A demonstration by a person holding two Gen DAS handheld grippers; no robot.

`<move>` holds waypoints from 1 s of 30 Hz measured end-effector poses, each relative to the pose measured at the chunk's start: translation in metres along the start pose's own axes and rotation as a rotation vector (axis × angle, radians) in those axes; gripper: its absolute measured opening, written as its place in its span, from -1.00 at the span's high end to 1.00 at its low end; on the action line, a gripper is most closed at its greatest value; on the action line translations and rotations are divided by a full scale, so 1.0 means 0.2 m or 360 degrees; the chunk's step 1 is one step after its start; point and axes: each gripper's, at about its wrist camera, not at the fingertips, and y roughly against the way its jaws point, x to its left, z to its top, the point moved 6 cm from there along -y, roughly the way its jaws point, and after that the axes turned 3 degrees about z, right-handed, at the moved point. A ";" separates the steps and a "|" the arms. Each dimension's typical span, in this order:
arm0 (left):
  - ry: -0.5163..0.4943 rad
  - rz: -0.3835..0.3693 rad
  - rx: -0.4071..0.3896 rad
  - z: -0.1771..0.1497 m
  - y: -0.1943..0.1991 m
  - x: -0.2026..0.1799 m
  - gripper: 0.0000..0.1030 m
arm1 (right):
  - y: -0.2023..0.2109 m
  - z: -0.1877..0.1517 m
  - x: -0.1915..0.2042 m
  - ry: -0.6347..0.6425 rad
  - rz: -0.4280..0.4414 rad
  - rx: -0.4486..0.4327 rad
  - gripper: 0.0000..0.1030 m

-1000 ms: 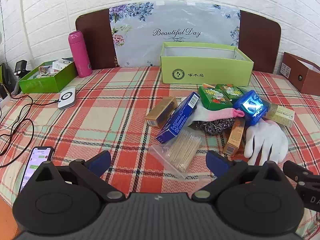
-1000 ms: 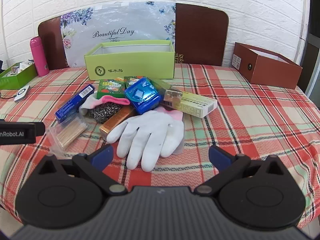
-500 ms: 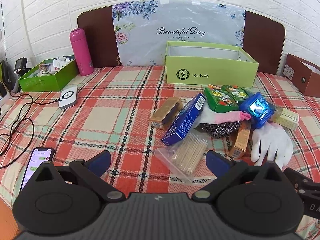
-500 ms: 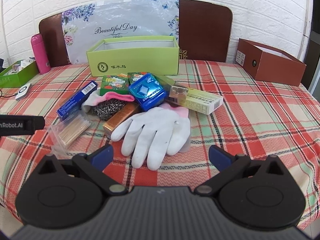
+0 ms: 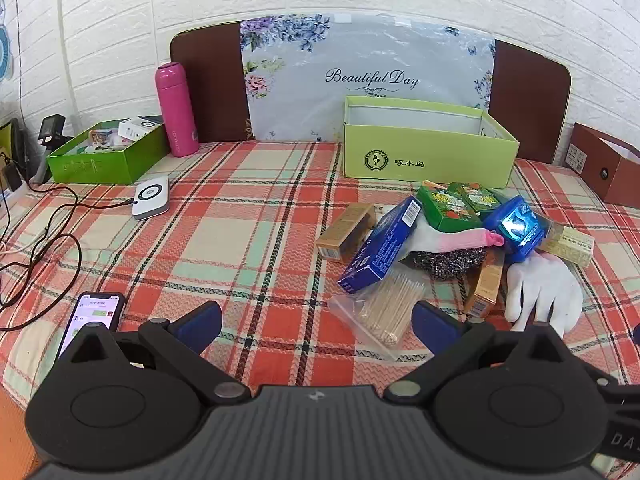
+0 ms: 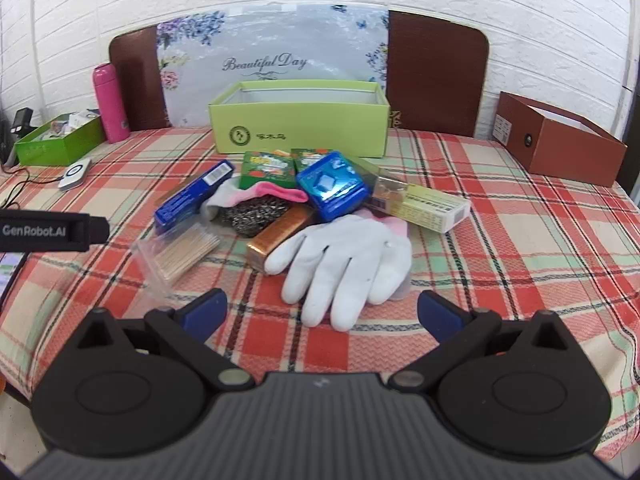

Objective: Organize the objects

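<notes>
Hovering with jaws spread wide and holding nothing, the left gripper and the right gripper are sitting low in their frames, facing a heap of small things at centre frame, just in front of the light-green box (presumably the destination) at upper centre. Nothing is being boxed yet, and the risk is lying in the pile itself: the white glove is draping limply at the right gripper's near edge, so a pinch is likely catching only a fold. The toothpick bag is slick and is lying partly under the blue carton, so tugging it is likely dragging neighbours along.
</notes>
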 end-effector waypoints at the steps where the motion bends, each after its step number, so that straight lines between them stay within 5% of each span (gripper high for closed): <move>1: 0.0002 0.0003 0.0000 0.00 0.00 0.01 -1.00 | 0.00 0.00 0.02 0.0014 0.0022 -0.0004 -1.00; 16: -0.0009 -0.0041 -0.0089 0.08 -0.08 0.16 -1.00 | -0.06 -0.14 0.44 0.0456 0.0613 0.0054 -1.00; 21: -0.0074 -0.0144 -0.0090 0.16 -0.20 0.12 -1.00 | -0.22 -0.18 0.56 0.0672 0.0547 0.0079 -1.00; 23: -0.0089 -0.0241 -0.0071 0.18 -0.24 0.05 -1.00 | -0.27 -0.18 0.56 0.0708 0.0510 0.0070 -0.73; 28: -0.0278 -0.0386 -0.0012 0.19 -0.42 -0.18 -1.00 | -0.30 -0.15 0.40 0.0562 0.0517 0.0111 -0.70; 30: -0.0336 -0.0398 0.0074 0.17 -0.52 -0.23 -0.75 | -0.29 -0.14 0.31 0.0503 0.0500 0.0111 -0.70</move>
